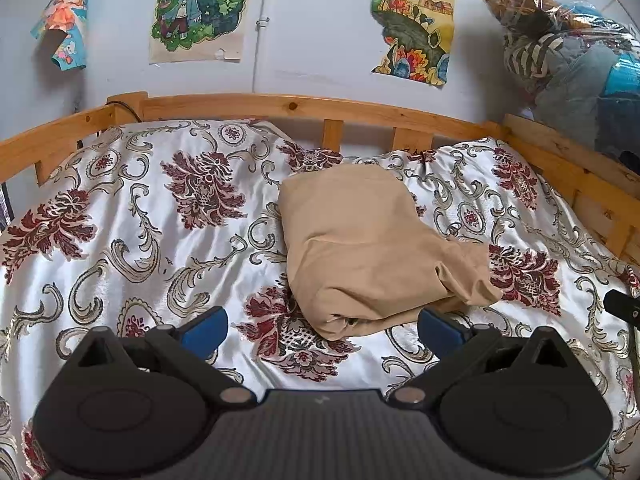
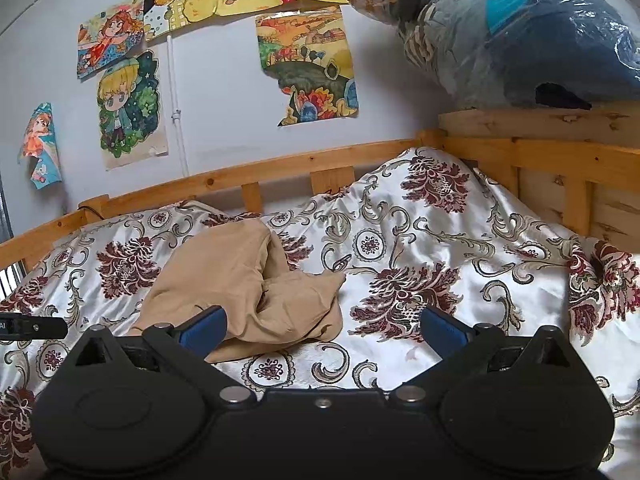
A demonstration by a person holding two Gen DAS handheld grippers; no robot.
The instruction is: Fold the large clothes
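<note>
A tan garment (image 1: 360, 248) lies in a loose folded bundle on the floral bedspread (image 1: 160, 248), its near corner rumpled. My left gripper (image 1: 322, 330) hovers just in front of that near edge, open, blue pads wide apart with nothing between them. In the right wrist view the same tan garment (image 2: 248, 292) sits left of centre. My right gripper (image 2: 323, 326) is open above the bedspread (image 2: 440, 248), its left blue pad (image 2: 204, 326) over the garment's near edge. The tip of the other gripper shows at each view's side edge.
A wooden bed rail (image 1: 320, 110) runs along the back and right side (image 2: 560, 152). Clear plastic bags of clothes (image 2: 520, 32) are stacked on the right ledge. Drawings hang on the wall (image 1: 320, 20). The bedspread bunches up at the far right corner.
</note>
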